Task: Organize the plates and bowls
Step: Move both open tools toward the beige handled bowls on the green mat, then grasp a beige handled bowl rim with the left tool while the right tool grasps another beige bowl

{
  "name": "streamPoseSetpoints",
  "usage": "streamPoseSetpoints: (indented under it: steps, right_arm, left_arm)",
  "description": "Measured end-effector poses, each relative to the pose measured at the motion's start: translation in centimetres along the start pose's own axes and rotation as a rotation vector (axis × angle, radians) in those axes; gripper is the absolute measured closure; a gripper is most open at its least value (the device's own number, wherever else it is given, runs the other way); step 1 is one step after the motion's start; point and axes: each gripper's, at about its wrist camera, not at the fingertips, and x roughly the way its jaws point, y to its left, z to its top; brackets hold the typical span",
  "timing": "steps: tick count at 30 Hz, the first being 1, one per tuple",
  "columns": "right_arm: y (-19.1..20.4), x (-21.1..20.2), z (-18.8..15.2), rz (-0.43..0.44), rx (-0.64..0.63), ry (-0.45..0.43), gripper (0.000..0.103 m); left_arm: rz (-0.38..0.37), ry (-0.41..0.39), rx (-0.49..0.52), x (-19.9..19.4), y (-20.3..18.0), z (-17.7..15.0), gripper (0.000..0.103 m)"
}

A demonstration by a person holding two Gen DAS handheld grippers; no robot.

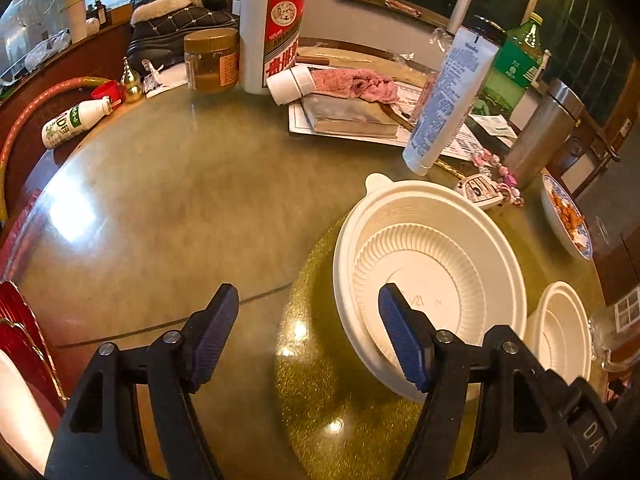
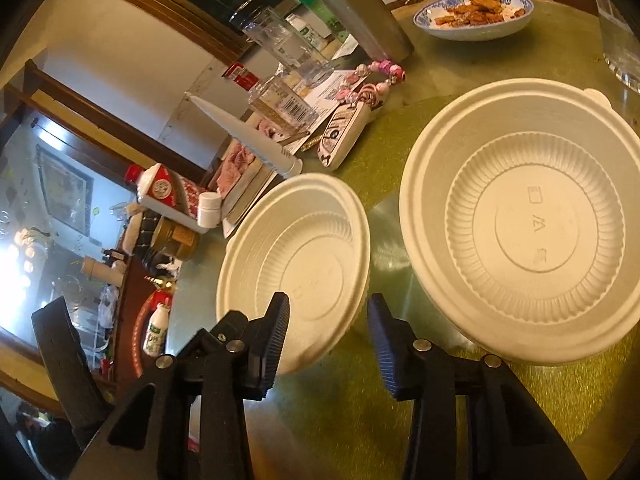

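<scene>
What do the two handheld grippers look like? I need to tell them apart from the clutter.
Both match: the left gripper and right gripper have black angular plastic frames with silver pivot rivets and dark blue ribbed pads. No hands, sleeves or cables show.

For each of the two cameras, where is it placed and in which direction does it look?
Left wrist: sits on the left tongs, looking down across the table at the large bowl; both fingers show, open.
Right wrist: sits on the right tongs, rolled, looking down; its fingers straddle the small bowl rim.
Shared: both white bowls, the food dish, the red-labelled bottle.
</scene>
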Motion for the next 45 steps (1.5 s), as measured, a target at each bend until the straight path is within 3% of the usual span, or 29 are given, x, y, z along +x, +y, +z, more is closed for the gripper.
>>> streamPoseSetpoints:
  steps: [1, 2, 3, 4, 8, 20, 29, 45]
  right_arm:
    - [0.1, 0.4, 0.0, -0.005, -0.004, 0.008, 0.07]
    - [0.1, 0.8, -0.1, -0.009, -0.008, 0.025, 0.088]
    - [0.1, 1.0, -0.3, 0.001, -0.007, 0.038, 0.091]
    - [0.1, 1.0, -0.6, 0.009, -0.008, 0.042, 0.093]
    - [-0.2, -0.9, -2.3, 0.023, -0.023, 0.007, 0.093]
    - [0.5, -8.6, -8.6, -0.017, -0.174, -0.145, 0.093]
    - [0.6, -9.2, -9.4, -0.035, -0.225, -0.195, 0.092]
    - [0.6, -8.5, -9.5, -0.057, -0.246, -0.187, 0.092]
  left_arm:
    - [0.002, -0.004, 0.008, 0.1, -0.1, -0.1, 0.053]
    - [0.003, -0.011, 0.034, 0.2, -0.4, -0.3, 0.067]
    - [0.024, -0.006, 0.084, 0.3, -1.0, -0.6, 0.087]
    - [0.044, -0.013, 0.111, 0.1, -1.1, -0.9, 0.087]
    - [-0.01, -0.005, 0.098, -0.9, 0.0, -2.3, 0.087]
    - [-0.08, -0.176, 0.15, -7.5, 1.8, -8.1, 0.086]
    - [-0.108, -0.203, 0.145, -7.4, 2.3, -8.8, 0.085]
    - [-0.129, -0.184, 0.142, -6.6, 2.7, -9.3, 0.085]
